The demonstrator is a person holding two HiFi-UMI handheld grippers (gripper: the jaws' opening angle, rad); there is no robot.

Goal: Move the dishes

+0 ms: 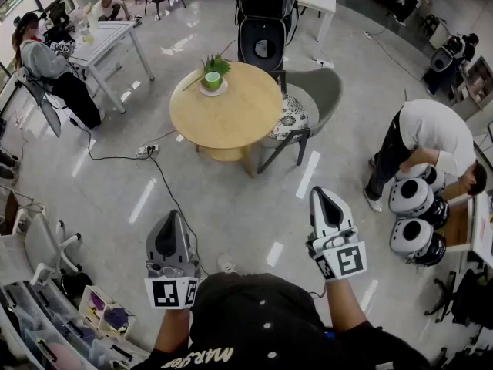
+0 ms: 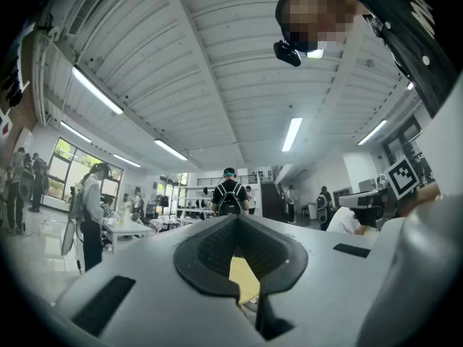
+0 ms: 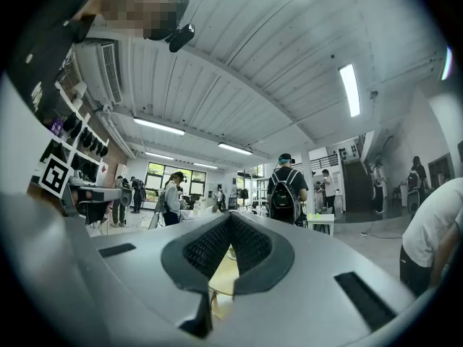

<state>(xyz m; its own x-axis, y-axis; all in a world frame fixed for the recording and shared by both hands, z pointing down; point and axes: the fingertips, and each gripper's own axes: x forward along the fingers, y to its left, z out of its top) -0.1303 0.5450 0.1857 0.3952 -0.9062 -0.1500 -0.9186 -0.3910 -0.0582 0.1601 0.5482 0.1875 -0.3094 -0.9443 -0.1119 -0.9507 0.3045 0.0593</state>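
A green cup (image 1: 212, 79) stands on a white saucer (image 1: 214, 91) next to a small plant (image 1: 218, 64), at the far side of a round wooden table (image 1: 231, 122). The table is well ahead of both grippers across open floor. My left gripper (image 1: 171, 220) and my right gripper (image 1: 326, 197) are held level in front of the person, jaws together, nothing between them. In the left gripper view the left gripper (image 2: 235, 220) shows only a sliver of the table (image 2: 244, 280) past its pads. The right gripper (image 3: 230, 217) likewise frames the table (image 3: 221, 280) in the right gripper view.
A grey chair (image 1: 312, 99) is tucked at the table's right and a black machine (image 1: 263, 21) stands behind it. A cable and power strip (image 1: 146, 151) lie on the floor to the left. One person sits at a white desk (image 1: 108, 41); another (image 1: 431, 137) bends over round white robots (image 1: 416, 214).
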